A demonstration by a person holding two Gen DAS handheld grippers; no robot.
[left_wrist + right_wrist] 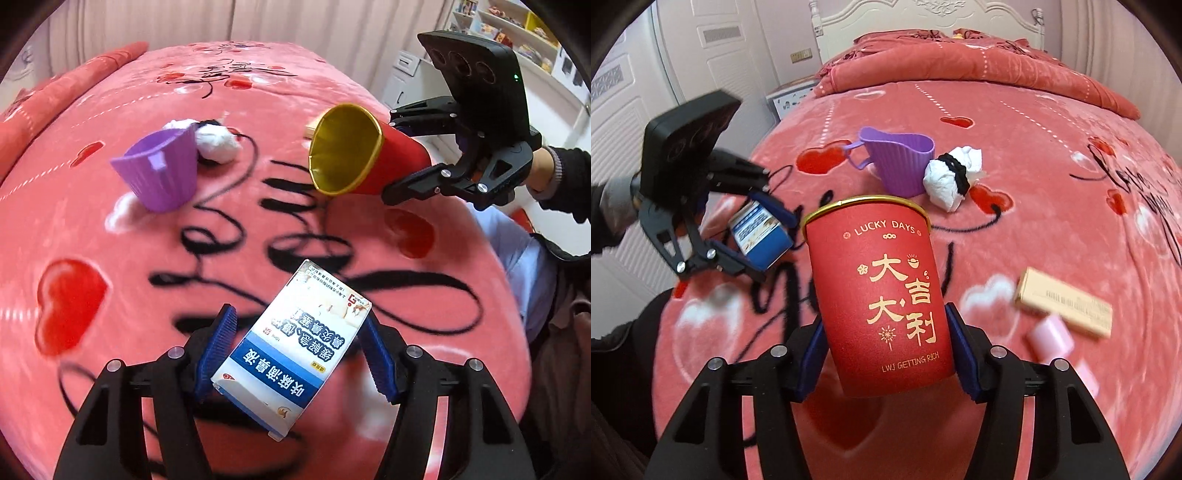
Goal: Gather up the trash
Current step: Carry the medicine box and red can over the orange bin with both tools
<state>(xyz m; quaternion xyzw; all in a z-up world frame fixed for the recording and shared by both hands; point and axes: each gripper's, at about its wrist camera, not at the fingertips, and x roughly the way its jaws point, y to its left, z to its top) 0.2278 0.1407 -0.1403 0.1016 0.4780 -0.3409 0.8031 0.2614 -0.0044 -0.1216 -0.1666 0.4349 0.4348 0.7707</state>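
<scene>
- The left gripper (299, 354) grips a blue-and-white medicine box (291, 350) between its blue-padded fingers (218, 350), the box tilted and held above the pink blanket (110, 258).
- The right gripper (886, 347) clamps a red paper cup (882, 295) low on its sides; the cup has a gold rim and gold lettering reading "LUCKY DAYS".
- In the left wrist view the red paper cup is held tipped on its side, its gold-lined mouth facing the medicine box.
- To the right of the red paper cup, on the blanket, lie a beige carton (1063, 302) and, just beside it and nearer the camera, a pink object (1051, 338), too blurred to name.
- Beyond the red paper cup a purple silicone cup (901, 162) stands on the blanket, handle to the left.
- Touching the purple silicone cup on its right is a crumpled white tissue wad (947, 181) wrapped with a black band.
- Farthest off, behind the purple silicone cup, a folded red quilt (960, 66) lies before a white headboard (923, 22).
</scene>
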